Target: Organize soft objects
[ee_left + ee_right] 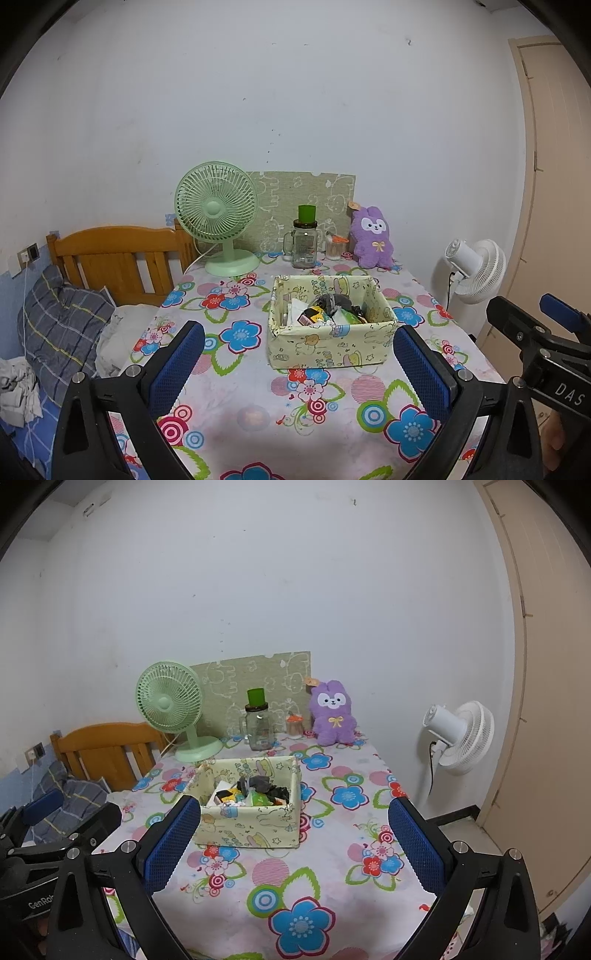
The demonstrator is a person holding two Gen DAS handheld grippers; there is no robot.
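A pale yellow fabric bin (332,341) printed with cartoon animals sits near the middle of the tabletop (258,406), which is covered in a flowered cloth. Inside the bin lies a jumble of soft things (328,308) (grey and dark cloth, something white, a green packet, a yellow-and-black piece; the single items are hard to tell apart). Behind the bin, against the wall, a purple plush rabbit (371,238) sits upright at the far right of the tabletop. Left of the rabbit and behind the bin stand a small clear container of orange-topped sticks (335,247), then a glass jar with a handle (304,243) carrying a green cup (307,213) on its lid, then a green desk fan (218,218). A patterned green board (317,195) leans on the wall behind them.

The left gripper (297,363) hovers on the near side of the bin with its jaws wide apart, holding nothing. The right gripper (293,843) hangs just to the bin's near right, jaws likewise spread and bare.

Beyond the bin's left side, off the tabletop, are a wooden headboard (118,258) and a plaid pillow (61,321) on a bed. A white standing fan (461,736) stands to the bin's right, beside a beige door (546,701).
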